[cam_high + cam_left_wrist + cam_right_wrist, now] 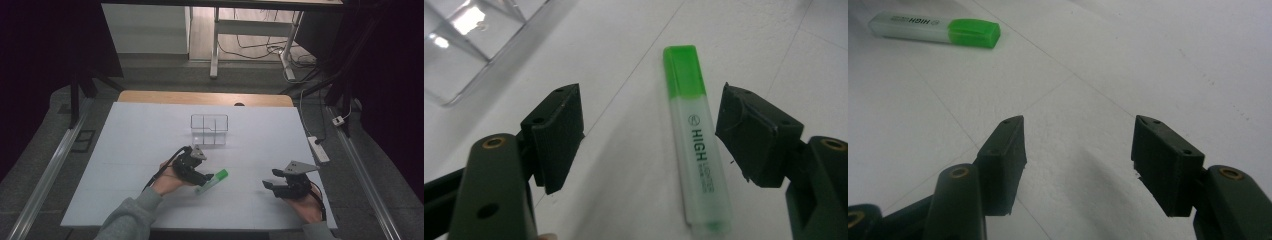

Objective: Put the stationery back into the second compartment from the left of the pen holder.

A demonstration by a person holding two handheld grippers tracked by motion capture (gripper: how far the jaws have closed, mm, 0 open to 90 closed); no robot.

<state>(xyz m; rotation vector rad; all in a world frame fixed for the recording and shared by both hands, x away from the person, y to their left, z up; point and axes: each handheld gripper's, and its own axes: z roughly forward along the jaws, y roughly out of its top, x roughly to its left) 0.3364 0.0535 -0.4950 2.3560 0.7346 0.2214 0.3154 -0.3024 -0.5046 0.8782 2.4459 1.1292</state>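
Lying flat on the white table (130, 150), just below centre of the high view, is a green highlighter (212, 181), cap end pointing toward the upper right of the frame. Left gripper (202, 176) is sitting at centre-left of that view, in the person's left hand (167, 182), grey sleeve (127, 217) coming in from the bottom edge; its tips are reaching the highlighter's body. In the left gripper view the jaws are standing wide apart, one at left-centre and one at right-centre, and the highlighter is lying on the table between them, closer to the right jaw, not clamped; whether that jaw is touching the body I can't tell. Green cap is pointing to the top of that frame, pale translucent body with "HIGH" print running down to the bottom. Clear plastic organizer (209, 129) with divided compartments is sitting at upper centre of the high view, well apart from both grippers; its corner is showing in the upper left of the left gripper view. Right gripper (270, 185) is sitting at lower right of the high view, in the right hand (307, 205), grey three-cornered plate on top, jaws pointing toward frame left. In the right gripper view its jaws are spread open over bare table, holding nothing, with the highlighter lying far off in the upper left corner of that frame, cap toward frame right. Beyond the table at the top of the high view: grey floor, desk legs (215, 45), loose cables, and a white power strip (318, 149) along the right side.
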